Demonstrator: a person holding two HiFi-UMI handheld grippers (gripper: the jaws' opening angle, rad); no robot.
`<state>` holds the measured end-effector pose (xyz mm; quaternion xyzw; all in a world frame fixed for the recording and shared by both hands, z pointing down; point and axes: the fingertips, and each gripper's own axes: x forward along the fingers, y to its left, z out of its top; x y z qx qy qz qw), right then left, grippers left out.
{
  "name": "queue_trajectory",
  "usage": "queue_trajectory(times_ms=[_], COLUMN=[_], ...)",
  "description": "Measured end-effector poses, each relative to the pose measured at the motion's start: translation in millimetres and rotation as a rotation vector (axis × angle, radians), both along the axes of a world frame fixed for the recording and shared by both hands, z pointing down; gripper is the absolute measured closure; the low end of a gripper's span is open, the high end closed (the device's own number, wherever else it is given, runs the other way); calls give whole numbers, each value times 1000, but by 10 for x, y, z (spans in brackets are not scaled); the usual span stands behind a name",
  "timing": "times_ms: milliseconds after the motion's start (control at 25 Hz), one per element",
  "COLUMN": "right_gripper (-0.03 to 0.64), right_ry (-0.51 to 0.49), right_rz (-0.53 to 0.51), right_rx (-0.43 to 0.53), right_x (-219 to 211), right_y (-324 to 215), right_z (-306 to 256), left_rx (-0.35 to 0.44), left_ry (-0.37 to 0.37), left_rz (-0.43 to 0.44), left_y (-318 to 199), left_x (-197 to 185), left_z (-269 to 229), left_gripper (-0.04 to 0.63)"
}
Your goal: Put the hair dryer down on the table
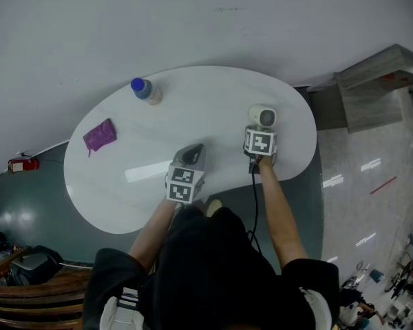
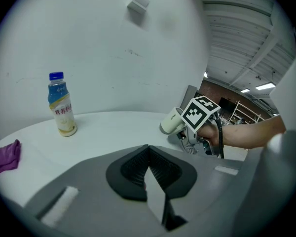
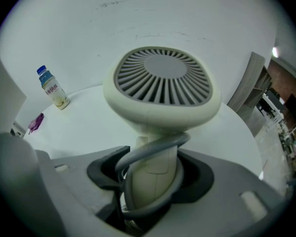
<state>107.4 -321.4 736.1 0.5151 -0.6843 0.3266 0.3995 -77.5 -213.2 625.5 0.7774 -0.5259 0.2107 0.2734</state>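
A cream hair dryer is at the right side of the white oval table. Its round grille faces the camera in the right gripper view, where the hair dryer fills the middle. My right gripper is shut on its handle, which has the grey cord wound round it, and the right gripper has a jaw on each side of that handle. From the left gripper view the hair dryer sits low over the tabletop. My left gripper hovers near the table's front, and this left gripper is shut on nothing.
A bottle with a blue cap stands at the table's far left, and a purple cloth lies nearer the left edge. The dryer's black cord runs back past the person's right arm. A red fire extinguisher lies on the floor at left.
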Motion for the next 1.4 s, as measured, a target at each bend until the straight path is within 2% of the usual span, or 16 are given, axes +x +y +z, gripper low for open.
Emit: queue_trajectory(times_ms=[320,1400], right_gripper=[377,350], right_ry=[29,2], right_rz=[-3,-14], right_rx=[4,37], right_x=[-22,-16], right_y=[3,108], right_z=[2,-111], left_rx=[-2,9], left_ry=[0,-3], left_rz=[-7,-4], left_y=[40,145], left_x=[-61,-137], left_z=[14,-32], left_gripper=[589,589])
